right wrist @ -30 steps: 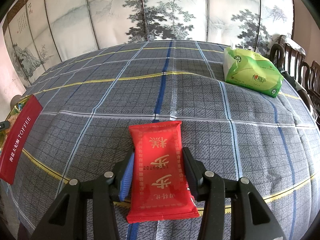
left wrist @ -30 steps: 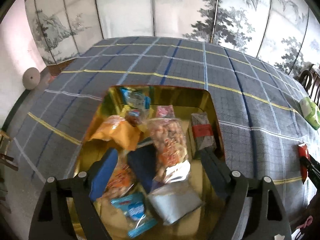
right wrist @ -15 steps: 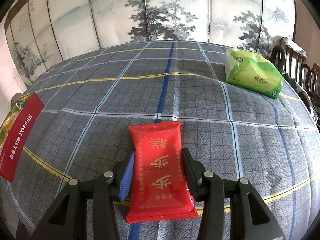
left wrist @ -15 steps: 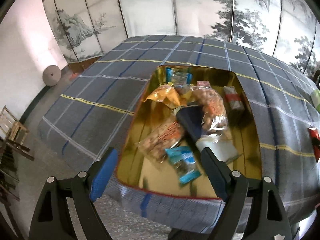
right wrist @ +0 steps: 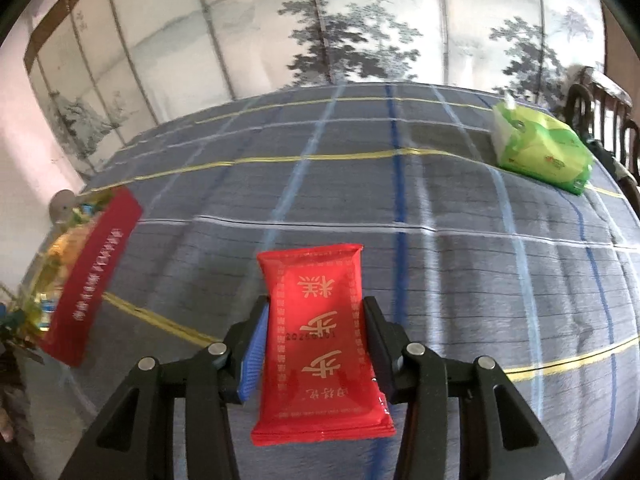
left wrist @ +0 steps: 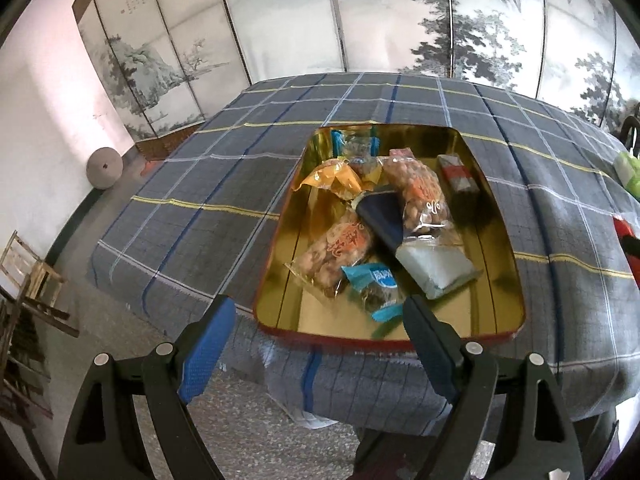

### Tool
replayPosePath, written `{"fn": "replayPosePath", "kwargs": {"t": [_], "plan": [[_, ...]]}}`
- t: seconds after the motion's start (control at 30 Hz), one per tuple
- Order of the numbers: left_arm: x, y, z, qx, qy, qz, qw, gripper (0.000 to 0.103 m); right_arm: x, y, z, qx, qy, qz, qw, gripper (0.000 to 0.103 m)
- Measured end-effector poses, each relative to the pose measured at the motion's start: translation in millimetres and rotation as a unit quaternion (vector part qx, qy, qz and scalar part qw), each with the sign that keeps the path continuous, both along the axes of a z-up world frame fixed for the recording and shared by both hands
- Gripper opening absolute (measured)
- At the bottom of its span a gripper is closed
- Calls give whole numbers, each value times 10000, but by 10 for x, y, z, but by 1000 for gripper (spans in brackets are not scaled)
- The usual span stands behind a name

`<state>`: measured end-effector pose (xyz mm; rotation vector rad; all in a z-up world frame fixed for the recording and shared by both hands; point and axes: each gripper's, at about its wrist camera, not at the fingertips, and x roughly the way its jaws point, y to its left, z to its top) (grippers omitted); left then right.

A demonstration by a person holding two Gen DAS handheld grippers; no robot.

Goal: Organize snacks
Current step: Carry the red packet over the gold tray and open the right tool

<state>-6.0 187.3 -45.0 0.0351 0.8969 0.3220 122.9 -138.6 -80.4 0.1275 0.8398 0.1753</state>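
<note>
Right wrist view: the right gripper [right wrist: 316,344] is clamped on a red snack packet [right wrist: 320,340], its pads pressing both long edges above the plaid tablecloth [right wrist: 460,264]. The left gripper [left wrist: 316,336] gapes wide and holds nothing, off the table's near edge. Beyond it sits the gold tin [left wrist: 496,280], filled with snack bags [left wrist: 420,192]. A green tissue pack [right wrist: 540,156] lies far right.
</note>
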Motion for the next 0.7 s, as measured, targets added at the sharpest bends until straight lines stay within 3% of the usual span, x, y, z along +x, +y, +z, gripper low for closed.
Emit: {"fn": "replayPosePath", "kwargs": {"t": [0.43,0.7], "plan": [[-232,135,25,-96,-101,9,9999,86,-250,1259,573,526,-237,1344,9892,46],[-336,322,35,-152,-157,144,9997,88,-253,1963,665,690,-79,1979,9778,46]]}}
